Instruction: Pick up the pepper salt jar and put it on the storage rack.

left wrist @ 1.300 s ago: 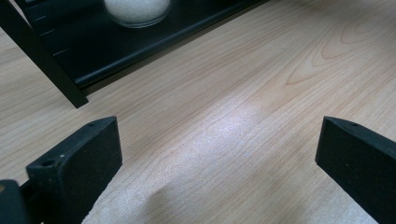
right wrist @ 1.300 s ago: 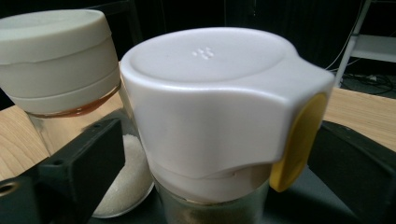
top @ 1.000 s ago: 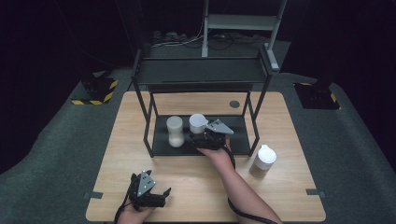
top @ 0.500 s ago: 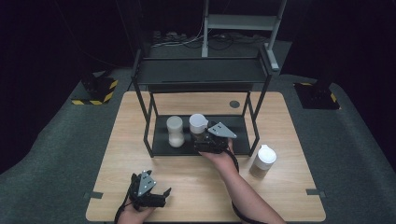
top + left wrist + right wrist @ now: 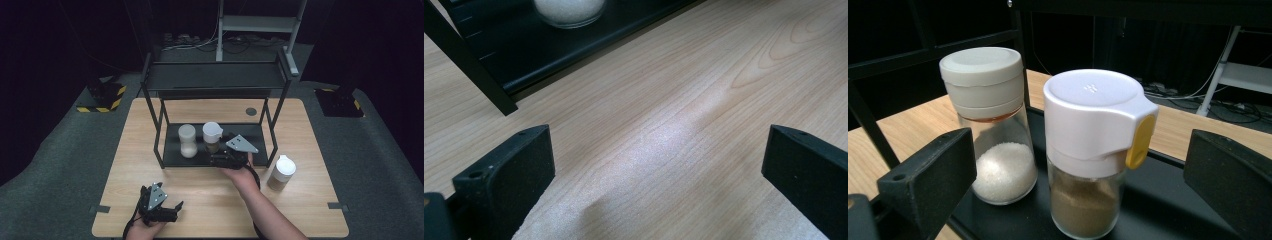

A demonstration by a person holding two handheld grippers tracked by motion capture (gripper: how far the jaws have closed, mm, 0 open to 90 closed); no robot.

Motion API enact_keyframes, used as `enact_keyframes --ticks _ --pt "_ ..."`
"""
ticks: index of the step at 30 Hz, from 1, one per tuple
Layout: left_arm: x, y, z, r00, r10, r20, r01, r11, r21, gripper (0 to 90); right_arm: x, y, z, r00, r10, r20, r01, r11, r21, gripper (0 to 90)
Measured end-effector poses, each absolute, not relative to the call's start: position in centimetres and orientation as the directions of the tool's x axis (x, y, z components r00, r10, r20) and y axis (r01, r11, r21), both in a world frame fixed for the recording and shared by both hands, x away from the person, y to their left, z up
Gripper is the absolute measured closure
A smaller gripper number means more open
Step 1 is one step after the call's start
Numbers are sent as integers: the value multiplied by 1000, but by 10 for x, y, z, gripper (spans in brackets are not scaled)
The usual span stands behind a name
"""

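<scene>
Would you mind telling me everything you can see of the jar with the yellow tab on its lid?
The jar with the yellow tab is a clear, glass-like shaker with a white plastic-looking lid bearing a yellow flip tab on one side. It looks about half full of brown powder. It stands upright on the rack's black lower shelf, just right of the white-grained jar with a narrow gap. The right gripper faces it, jaws open, not touching.

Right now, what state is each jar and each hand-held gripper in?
Sugar jar: upright on the rack's bottom shelf, lid on, under half full.
Brown spice jar: upright beside it, white cap shut.
Third jar: upright on the table, capped.
Left hand-held gripper: open, empty.
Right hand-held gripper: open, facing the brown spice jar.
</scene>
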State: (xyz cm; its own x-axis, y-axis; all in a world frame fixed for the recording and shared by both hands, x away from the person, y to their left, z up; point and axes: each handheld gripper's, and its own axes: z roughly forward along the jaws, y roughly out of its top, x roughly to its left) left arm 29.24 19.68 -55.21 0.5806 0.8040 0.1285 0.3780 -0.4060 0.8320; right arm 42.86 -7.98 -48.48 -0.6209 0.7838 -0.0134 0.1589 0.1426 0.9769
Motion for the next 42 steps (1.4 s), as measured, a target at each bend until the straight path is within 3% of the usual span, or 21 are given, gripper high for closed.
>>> enact_keyframes --ticks 42 --pt "293 194 -553 578 802 152 381 -430 818 7 348 -132 -494 -647 758 -84 122 212 970 2"
